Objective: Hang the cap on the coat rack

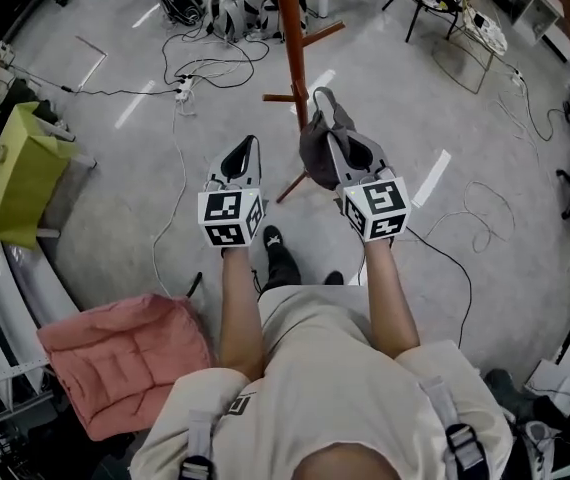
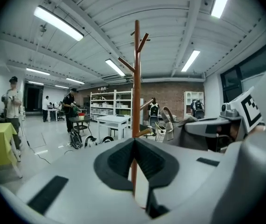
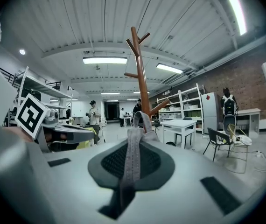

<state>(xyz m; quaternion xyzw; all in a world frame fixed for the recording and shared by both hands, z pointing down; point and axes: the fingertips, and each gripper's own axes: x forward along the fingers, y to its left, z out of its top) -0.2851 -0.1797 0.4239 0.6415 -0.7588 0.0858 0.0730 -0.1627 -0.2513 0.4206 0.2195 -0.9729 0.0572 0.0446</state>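
The cap is on its way to the rack: at frame centre the right gripper (image 1: 331, 136) is clamped on the grey cap (image 1: 313, 153) just beside the coat rack (image 1: 290, 58), while the left gripper (image 1: 249, 146) is closed on nothing, and the next move likely calls for lifting the cap over a peg (image 1: 323, 34).

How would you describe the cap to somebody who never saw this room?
Find the brown wooden coat rack on the grey floor. Right before it, the right gripper holds the cap: limp dark grey fabric, the only thing gripped, since the left gripper is empty.
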